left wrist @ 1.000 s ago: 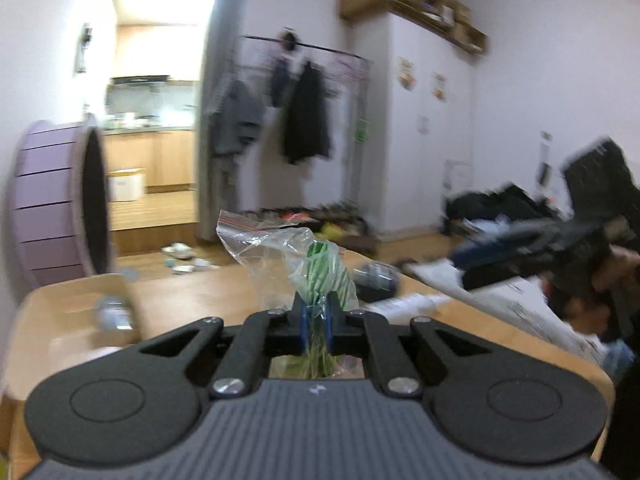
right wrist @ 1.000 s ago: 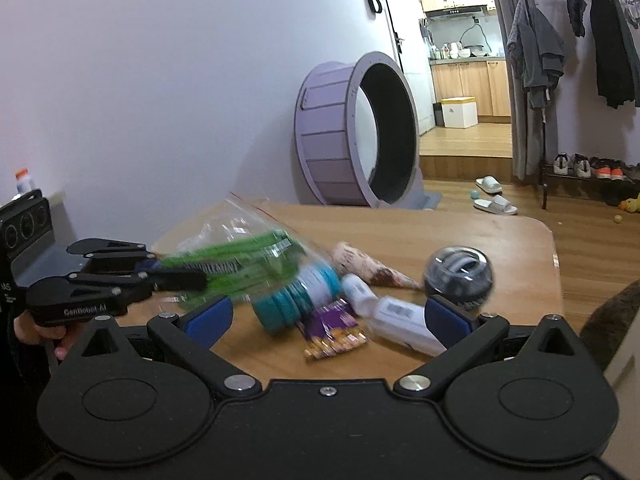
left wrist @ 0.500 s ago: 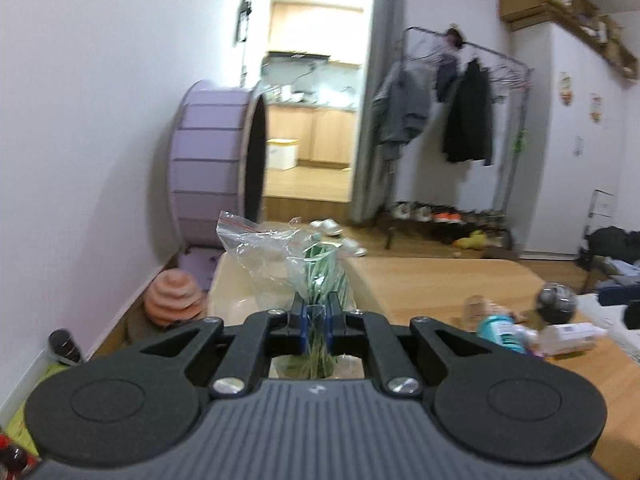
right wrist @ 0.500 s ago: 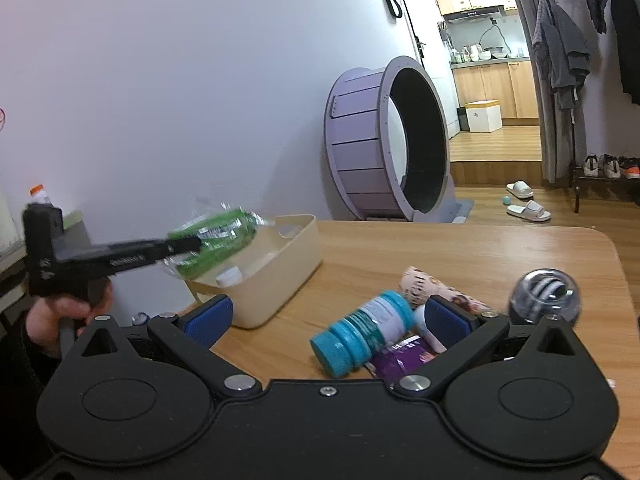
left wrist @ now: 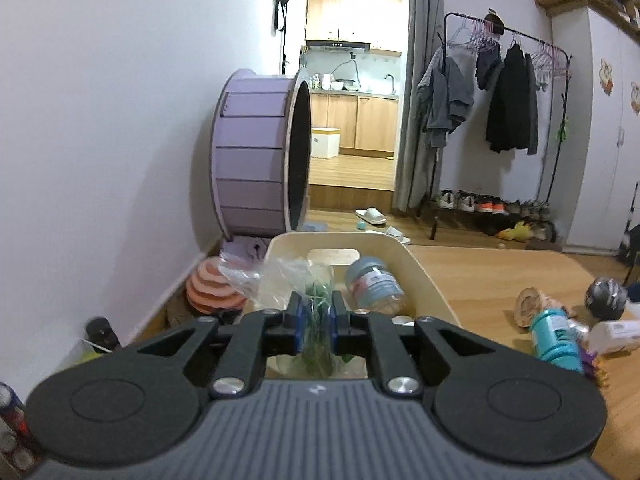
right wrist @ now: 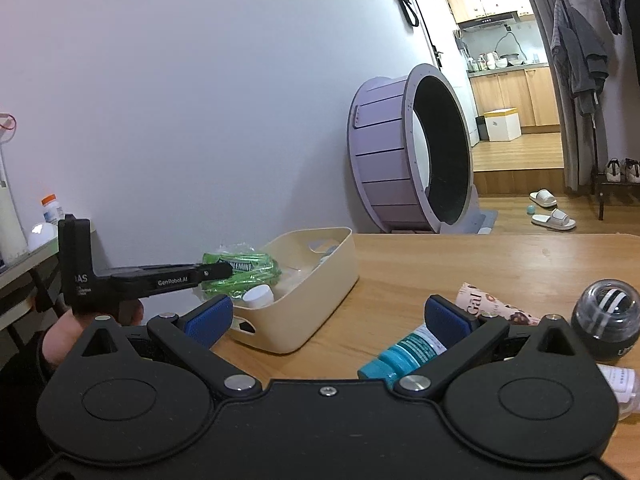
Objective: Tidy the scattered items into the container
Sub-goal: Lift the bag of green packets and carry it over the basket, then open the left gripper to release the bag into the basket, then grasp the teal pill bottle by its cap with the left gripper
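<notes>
My left gripper (left wrist: 316,316) is shut on a clear plastic bag of green items (left wrist: 292,280) and holds it over the near end of the cream bin (left wrist: 424,276); the bag also shows in the right wrist view (right wrist: 244,268), low inside the bin (right wrist: 320,304). A jar with a blue label (left wrist: 372,284) and a white-capped bottle (right wrist: 258,295) lie in the bin. My right gripper (right wrist: 326,320) is open and empty above the wooden table (right wrist: 480,264), near a teal-capped bottle (right wrist: 404,354).
On the table to the right lie a patterned pink tube (right wrist: 492,308), a dark gyro ball (right wrist: 606,318), a white bottle (right wrist: 618,384) and a purple packet (left wrist: 592,360). A purple cat wheel (right wrist: 412,152) stands by the wall behind the bin.
My left gripper has carried the bag left from the scattered items to the bin and lowered it in. My right gripper has turned left and moved closer to the table.
</notes>
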Tool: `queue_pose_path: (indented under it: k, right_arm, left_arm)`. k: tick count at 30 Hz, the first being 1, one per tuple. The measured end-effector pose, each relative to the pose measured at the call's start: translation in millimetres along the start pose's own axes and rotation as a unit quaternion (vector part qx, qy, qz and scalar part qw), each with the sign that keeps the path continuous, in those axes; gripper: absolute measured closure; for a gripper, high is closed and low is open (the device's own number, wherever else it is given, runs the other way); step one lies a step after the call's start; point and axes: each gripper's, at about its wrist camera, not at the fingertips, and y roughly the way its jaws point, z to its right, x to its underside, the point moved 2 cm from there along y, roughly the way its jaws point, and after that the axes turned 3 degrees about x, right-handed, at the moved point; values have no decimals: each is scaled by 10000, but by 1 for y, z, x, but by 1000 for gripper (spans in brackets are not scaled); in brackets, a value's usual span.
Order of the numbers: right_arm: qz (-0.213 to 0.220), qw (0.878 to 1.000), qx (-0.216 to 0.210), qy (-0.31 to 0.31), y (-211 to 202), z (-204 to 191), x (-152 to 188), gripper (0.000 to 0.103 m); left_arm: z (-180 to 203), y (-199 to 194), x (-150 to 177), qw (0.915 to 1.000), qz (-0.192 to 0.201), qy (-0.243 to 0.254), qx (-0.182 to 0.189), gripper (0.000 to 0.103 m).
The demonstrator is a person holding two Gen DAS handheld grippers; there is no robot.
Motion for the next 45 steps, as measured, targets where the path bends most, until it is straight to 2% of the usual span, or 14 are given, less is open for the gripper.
queue_pose_path:
  k: [1,3,6,11,17,22,29,37,42,45]
  right_arm:
    - [1,10000,-7,21,0,0,0,0]
    - [-9,10000,-17,46,1,0,-1,0]
    - [-11,10000,3,13,-1,-2,-1,0]
    - [12,10000,42,-48,-3,-4,-3,0]
    - [43,9999,136,-88,-11,0,-4,0]
    - [23,9995,275,-177,-17,4,-6,0]
    - [-67,9978,605,-261,-28,20,-9,0]
    - [-275,9950,855,-436,-29,30,-3,0]
    - [-343,9946,675,-709,-30,24,2,0]
    - [-381,9953,416,-783,-32,20,3,0]
  left_arm:
    - [1,-1,0,10000,-18,55,-13,87]
    - [3,-5,1,9999,-57,82,-25,73]
    - [2,-12,-1,10000,21,-32,-11,57]
    - [6,-27,-4,9997,146,-56,204,46]
    - [20,-34,-3,9982,198,2,568,44]
    - [41,-35,2,9935,10,14,1138,41]
    - [83,-28,19,9840,-343,409,1699,37]
    - [125,-3,38,9779,-638,643,1884,35]
    - [143,16,50,9772,-812,809,1788,35]
    - [146,26,56,9774,-938,827,1706,35]
